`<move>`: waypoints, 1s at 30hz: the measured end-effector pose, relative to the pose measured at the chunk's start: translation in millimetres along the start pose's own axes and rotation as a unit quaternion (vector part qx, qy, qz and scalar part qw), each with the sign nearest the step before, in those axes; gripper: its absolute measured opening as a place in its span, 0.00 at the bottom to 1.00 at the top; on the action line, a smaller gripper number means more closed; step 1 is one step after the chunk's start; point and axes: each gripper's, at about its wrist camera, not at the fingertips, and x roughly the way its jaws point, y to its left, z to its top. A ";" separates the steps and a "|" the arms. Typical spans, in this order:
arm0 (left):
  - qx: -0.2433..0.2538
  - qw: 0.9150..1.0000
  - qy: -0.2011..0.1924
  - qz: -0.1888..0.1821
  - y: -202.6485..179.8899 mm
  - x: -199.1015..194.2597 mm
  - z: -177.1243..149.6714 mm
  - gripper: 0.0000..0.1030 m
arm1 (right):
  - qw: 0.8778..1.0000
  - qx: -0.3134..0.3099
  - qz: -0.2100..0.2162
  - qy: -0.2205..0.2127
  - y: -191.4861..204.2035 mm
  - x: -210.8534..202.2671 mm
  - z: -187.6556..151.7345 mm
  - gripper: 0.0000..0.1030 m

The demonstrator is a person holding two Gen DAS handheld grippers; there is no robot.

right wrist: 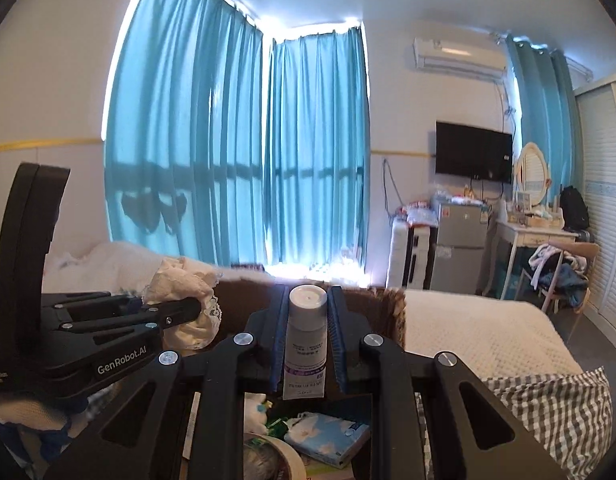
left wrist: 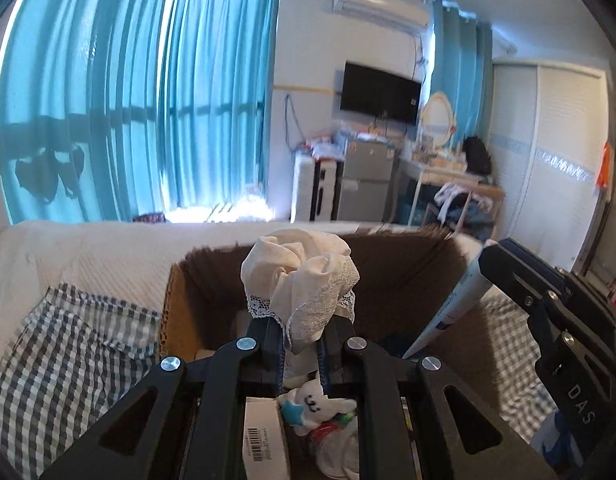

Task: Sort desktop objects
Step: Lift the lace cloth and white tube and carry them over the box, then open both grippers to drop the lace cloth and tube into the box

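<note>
My left gripper is shut on a bundle of white lace-trimmed cloth, held above an open cardboard box. My right gripper is shut on a white tube with a grey cap, upright between the blue pads, over the same box. In the left wrist view the right gripper enters from the right with the tube slanting down into the box. In the right wrist view the left gripper and its cloth sit at the left.
Inside the box lie a white plush toy, a barcode-labelled box, a tissue pack and a tape roll. The box rests on a bed with a white cover and a checked pillow. Blue curtains, fridge and desk stand beyond.
</note>
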 end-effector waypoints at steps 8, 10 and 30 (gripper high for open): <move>-0.022 0.997 0.068 0.001 11.4 46.0 -24.1 0.12 | 0.997 0.012 -0.005 0.074 -8.7 52.0 -21.4 0.18; -0.020 0.997 0.071 0.002 11.5 49.7 -27.6 0.12 | 0.995 0.014 -0.007 0.096 -10.3 61.3 -27.4 0.18; -0.018 0.998 -0.041 0.034 9.0 -50.5 5.9 1.00 | 0.996 0.063 -0.040 0.041 -18.6 -11.6 9.7 0.77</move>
